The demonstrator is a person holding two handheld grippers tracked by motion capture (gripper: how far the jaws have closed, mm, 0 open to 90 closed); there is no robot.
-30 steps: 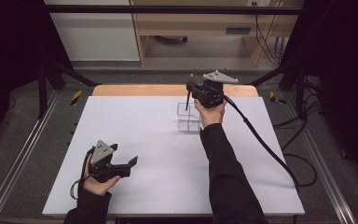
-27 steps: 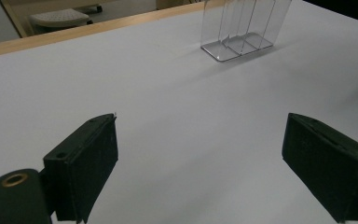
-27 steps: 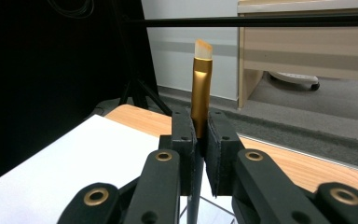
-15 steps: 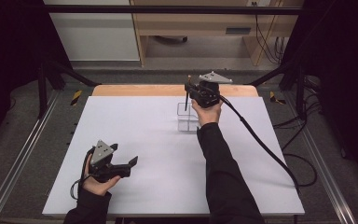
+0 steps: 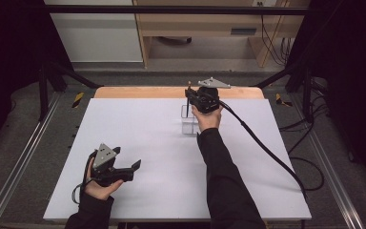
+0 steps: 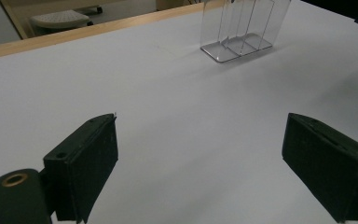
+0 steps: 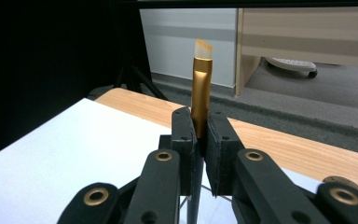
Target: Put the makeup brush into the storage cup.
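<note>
A small brush (image 7: 200, 88) with a gold ferrule, pale bristles and a dark handle stands upright, bristles up, clamped in my right gripper (image 7: 199, 140), which is shut on it. In the high view the right gripper (image 5: 190, 97) hangs above the far end of a clear plastic holder with several slots (image 5: 188, 120), and the brush's dark handle (image 5: 187, 107) points down toward it. The clear holder (image 6: 242, 28) also shows at the top of the left gripper view. My left gripper (image 5: 134, 166) rests low at the near left of the white table (image 5: 138, 124), open and holding nothing.
The white sheet leaves a strip of wood (image 5: 138, 92) bare along the table's far edge. Metal rails (image 5: 19, 162) run along both sides of the table. A black cable (image 5: 262, 143) trails from the right gripper across the sheet to the right edge.
The right gripper has lifted slightly with the brush over the clear holder. The left gripper has stayed where it was.
</note>
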